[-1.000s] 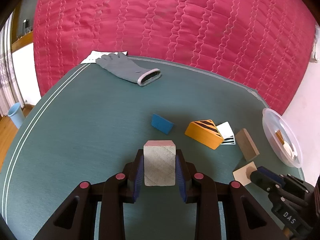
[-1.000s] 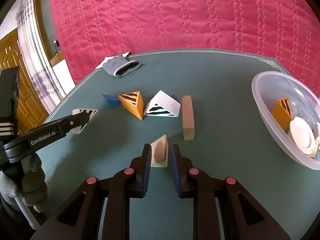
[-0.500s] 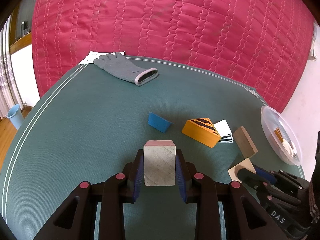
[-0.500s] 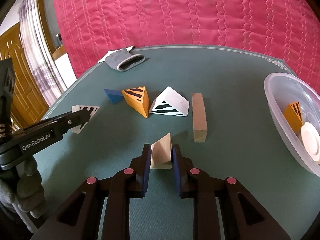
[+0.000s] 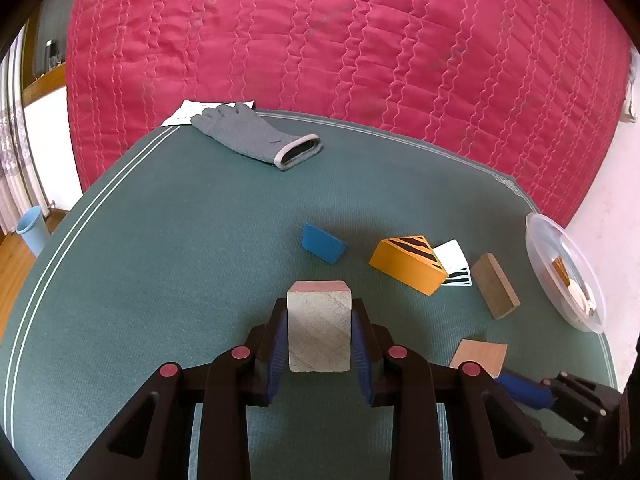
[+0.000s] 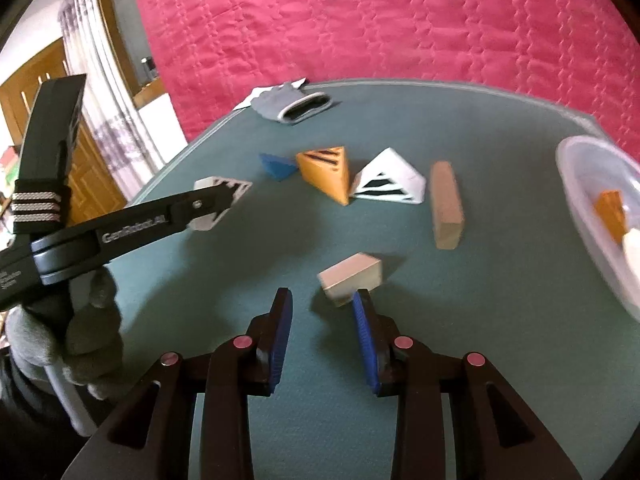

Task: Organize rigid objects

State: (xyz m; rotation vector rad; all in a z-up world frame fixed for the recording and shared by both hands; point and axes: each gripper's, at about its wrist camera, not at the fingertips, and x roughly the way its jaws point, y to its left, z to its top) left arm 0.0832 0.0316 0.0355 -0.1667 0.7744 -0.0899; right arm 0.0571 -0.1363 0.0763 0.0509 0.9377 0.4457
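My left gripper [image 5: 319, 312] is shut on a white striped block [image 5: 319, 330] and holds it above the green table; in the right wrist view the same block [image 6: 218, 200] shows in its jaws. My right gripper [image 6: 322, 304] is open, with a plain wooden wedge [image 6: 352, 278] lying on the table just ahead of its right finger. On the table lie a blue wedge [image 6: 277, 165], an orange striped wedge [image 6: 326, 174], a white striped wedge [image 6: 390, 180] and a wooden bar [image 6: 446, 205]. A clear plastic bowl [image 6: 576, 168] at the right holds several blocks.
A grey glove [image 5: 252, 134] and a sheet of paper [image 5: 188, 110] lie at the table's far left corner. A red quilted cover [image 5: 340, 40] hangs behind the table. The table edge [image 5: 48, 264] runs down the left, with a blue bin [image 5: 32, 232] on the floor.
My right gripper has opened and let go of the wooden wedge, which now lies tipped over on the table. My left gripper still holds its block.
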